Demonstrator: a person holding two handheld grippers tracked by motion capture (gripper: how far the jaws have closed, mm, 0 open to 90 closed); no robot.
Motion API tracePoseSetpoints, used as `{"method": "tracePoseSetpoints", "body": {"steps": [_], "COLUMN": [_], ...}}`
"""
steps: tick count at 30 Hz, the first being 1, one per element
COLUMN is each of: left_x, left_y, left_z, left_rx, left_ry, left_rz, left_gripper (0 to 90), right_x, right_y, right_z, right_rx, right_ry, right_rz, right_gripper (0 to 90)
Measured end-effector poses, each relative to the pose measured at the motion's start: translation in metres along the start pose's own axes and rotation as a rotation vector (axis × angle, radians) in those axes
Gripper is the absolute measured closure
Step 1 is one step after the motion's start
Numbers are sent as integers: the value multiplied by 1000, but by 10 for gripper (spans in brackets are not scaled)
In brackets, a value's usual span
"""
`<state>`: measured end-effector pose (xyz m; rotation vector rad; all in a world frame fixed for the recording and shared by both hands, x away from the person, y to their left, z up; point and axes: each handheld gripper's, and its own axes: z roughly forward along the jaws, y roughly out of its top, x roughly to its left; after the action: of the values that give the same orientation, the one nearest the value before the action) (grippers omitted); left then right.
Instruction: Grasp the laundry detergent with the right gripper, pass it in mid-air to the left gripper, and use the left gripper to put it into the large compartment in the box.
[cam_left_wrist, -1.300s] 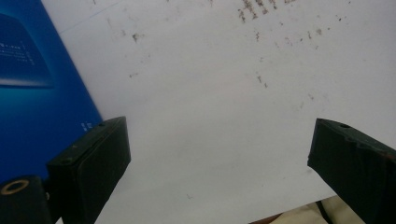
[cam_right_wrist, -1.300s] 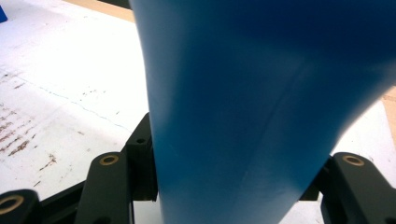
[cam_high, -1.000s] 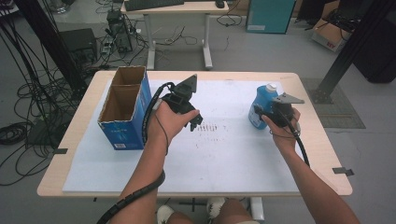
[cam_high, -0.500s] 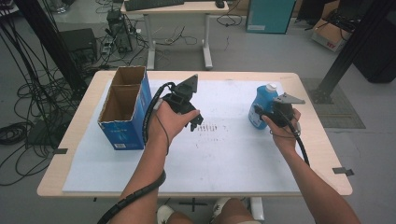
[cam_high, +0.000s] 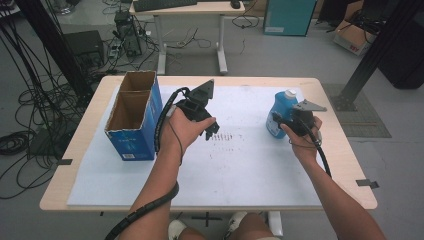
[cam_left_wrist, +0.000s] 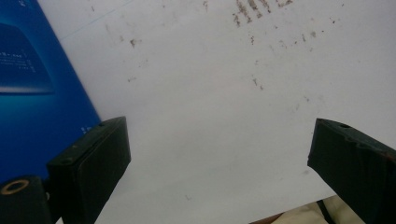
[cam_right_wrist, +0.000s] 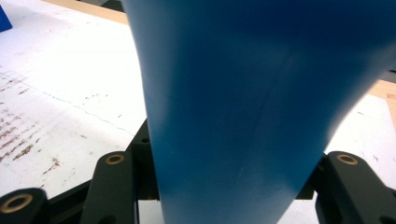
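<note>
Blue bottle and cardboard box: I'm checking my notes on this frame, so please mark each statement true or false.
1. The right tool is closed on the blue bottle. True; in the right gripper view the bottle sits between the jaws.
2. The left tool holds a cloth. False; its jaws stand apart with nothing between them, above the white sheet.
3. The cardboard box has its top open. True.
4. The box stands at the table's right side. False; it stands at the left.
5. The bottle's cap is red. False; it is white.
</note>
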<state>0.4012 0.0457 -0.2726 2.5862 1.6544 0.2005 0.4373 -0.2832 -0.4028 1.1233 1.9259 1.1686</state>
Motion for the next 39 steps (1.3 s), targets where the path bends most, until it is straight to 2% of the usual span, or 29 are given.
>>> {"method": "tracePoseSetpoints", "body": {"steps": [8,19,30,39], "left_x": [3,1,-2,-2], "left_y": [-1,-4,2,5], "left_z": [-1,0,3,-2], "left_rx": [-5,0,-4,-12], "left_ry": [2,-6,-8,-7], "left_rz": [-3,0,17,25], "left_gripper": [61,61,61,61], "right_x": [0,0,-1,-1], "right_y": [0,0,0,0], "right_z": [0,0,0,0], "right_rx": [2,-2,-1,0], "right_ry": [0,3,9,10], "right_rz": [1,-3,-3,-3], "right_gripper": [447,449,449,448]}}
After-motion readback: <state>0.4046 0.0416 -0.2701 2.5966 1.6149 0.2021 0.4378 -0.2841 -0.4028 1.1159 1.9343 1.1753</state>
